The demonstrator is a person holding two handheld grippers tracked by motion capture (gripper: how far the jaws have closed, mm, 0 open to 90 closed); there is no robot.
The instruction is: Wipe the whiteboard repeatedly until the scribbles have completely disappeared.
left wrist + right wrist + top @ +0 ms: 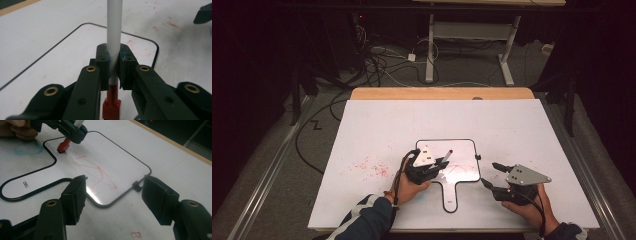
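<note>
Left gripper (114, 67) clamps white marker (114, 37), red tip down on small whiteboard (120, 162) bearing red scribbles (96, 173). Right gripper (113, 195) wide apart, beside board's edge.

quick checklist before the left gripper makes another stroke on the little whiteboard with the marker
1. Marker held firmly: ok. The left gripper is shut on the marker, the barrel clamped between its pads.
2. Red end against the small whiteboard: ok, it looks to be touching or nearly so near the handle side in the right gripper view.
3. Writing space left: ok. Red lines cover the middle, and bare surface remains around them.
4. Board steadied: not ok. The right gripper is open over the board's near edge, gripping nothing.
5. Ink flowing: cannot tell.
</note>
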